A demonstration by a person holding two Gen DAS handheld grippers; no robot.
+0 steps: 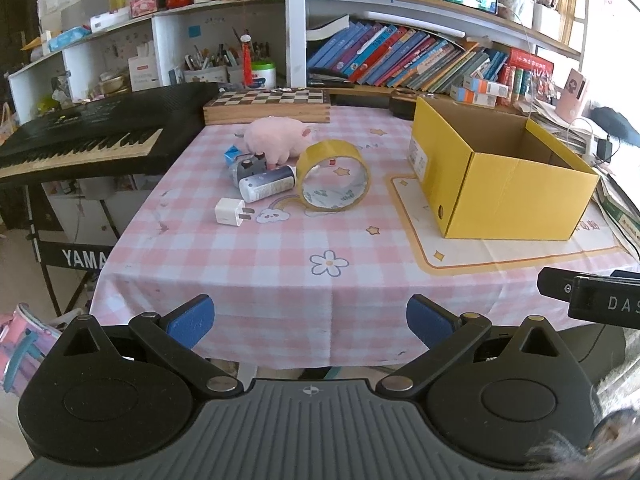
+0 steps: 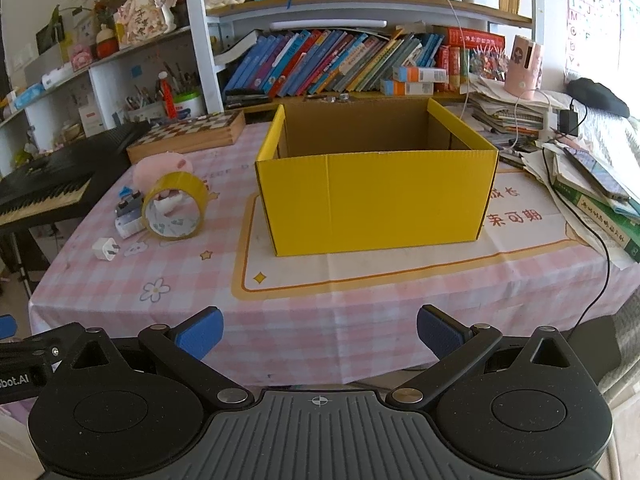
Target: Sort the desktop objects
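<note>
While both grippers [image 1: 310,320] [image 2: 320,330] hang spread, empty, tape roll [image 1: 334,175] lies well ahead, apparently upright.

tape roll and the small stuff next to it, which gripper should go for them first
Left. The left gripper looks straight at the tape roll, charger plug and pink plush. The right gripper faces the yellow box, with that pile off to its left. Both are open.

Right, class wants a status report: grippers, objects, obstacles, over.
Left hand-held gripper open, empty. Right hand-held gripper open, empty. Tape roll, plush, charger unsorted beside yellow box. Path clear.
</note>
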